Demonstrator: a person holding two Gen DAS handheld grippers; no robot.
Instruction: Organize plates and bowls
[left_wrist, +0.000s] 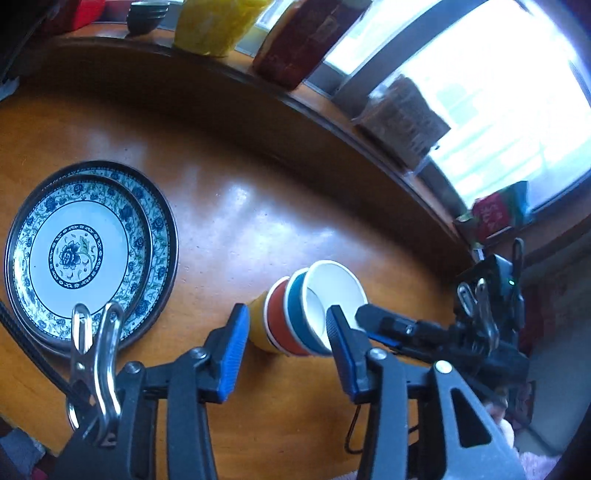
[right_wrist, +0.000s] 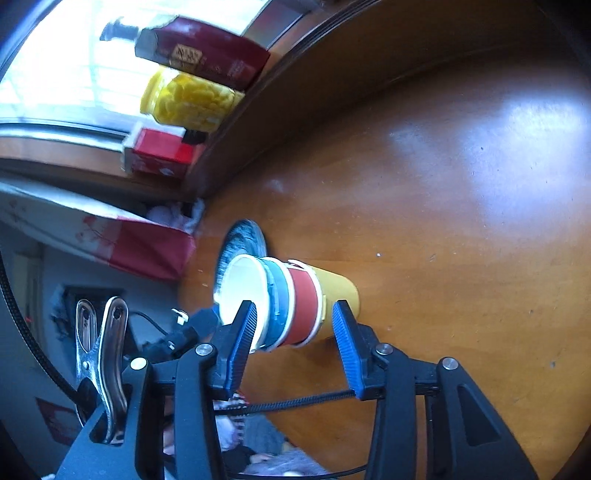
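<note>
left wrist view: the left gripper (left_wrist: 284, 345) hangs over the wooden table (left_wrist: 240, 206) with its blue pads spread and nothing pinched. beyond the pads stands a nested stack of bowls (left_wrist: 306, 310): yellow at the bottom, then red, then teal, with a white one on top. no pad presses on the stack, though the right-hand pad overlaps its rim in the picture. the right gripper (left_wrist: 373, 317) reaches in from the side, its dark finger tip at the white rim; its spread cannot be judged from here. nearer the table's left edge lie two blue-patterned plates (left_wrist: 88, 251), the smaller set on the larger. jars and boxes line the window sill behind the far edge.

right wrist view: the right gripper (right_wrist: 291, 332) is also spread, its pads on either side of the same stack of bowls (right_wrist: 288, 299) without squeezing it. a sliver of the plates (right_wrist: 240, 240) shows behind the stack, near the table's edge. the rest of the table (right_wrist: 461, 184) shows no other crockery.

judged from this, the sorting looks nearly or wholly done: plates stacked together, bowls nested together, both grippers loose. what may remain is only tidying the stacks' placement.
</note>
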